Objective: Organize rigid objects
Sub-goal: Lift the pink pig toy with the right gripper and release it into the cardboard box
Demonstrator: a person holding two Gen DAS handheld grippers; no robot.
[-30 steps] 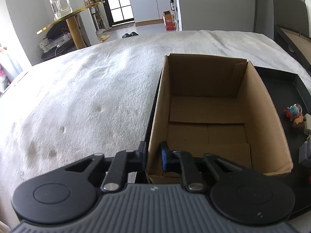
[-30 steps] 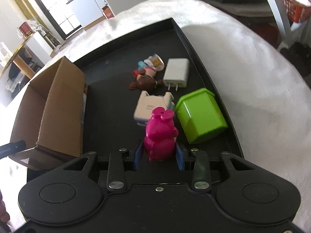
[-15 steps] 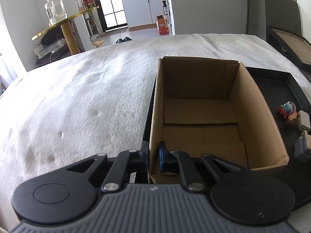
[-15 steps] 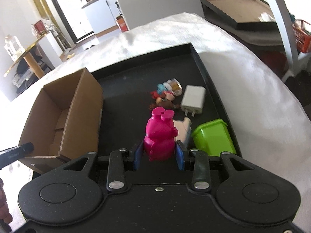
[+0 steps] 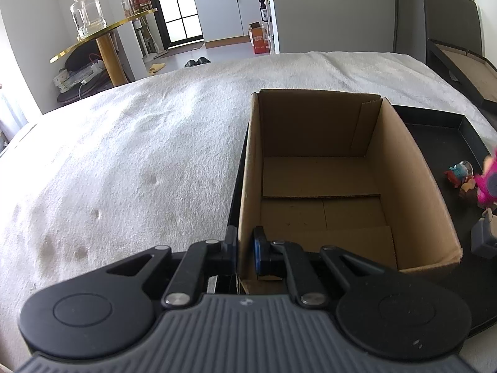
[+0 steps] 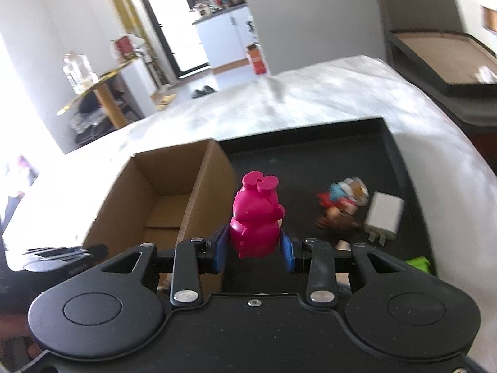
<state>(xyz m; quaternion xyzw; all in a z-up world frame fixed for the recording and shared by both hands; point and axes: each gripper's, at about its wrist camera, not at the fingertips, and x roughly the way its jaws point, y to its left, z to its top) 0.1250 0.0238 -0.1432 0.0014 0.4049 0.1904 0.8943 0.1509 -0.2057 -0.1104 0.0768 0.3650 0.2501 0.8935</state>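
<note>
An open, empty cardboard box (image 5: 323, 192) stands at the left end of a black tray (image 6: 310, 155). My left gripper (image 5: 243, 253) is shut on the box's near left wall, one pad outside and one inside. My right gripper (image 6: 253, 248) is shut on a magenta toy figure (image 6: 256, 217), held upright in the air above the tray, just right of the box (image 6: 174, 192). That figure (image 5: 489, 183) also shows at the right edge of the left wrist view. On the tray lie small colourful figurines (image 6: 341, 199), a white charger (image 6: 383, 214) and a green block (image 6: 417, 262).
The tray sits on a white fluffy cover (image 5: 124, 161). A grey object (image 5: 483, 239) lies on the tray right of the box. A gold side table with a glass jar (image 5: 85, 12) stands beyond the cover's far left. A second dark tray (image 6: 441, 49) lies at the far right.
My right gripper has risen with the magenta figure and swung left toward the box; the green block has slid almost out of view. My left gripper's jaws closed slightly onto the box wall.
</note>
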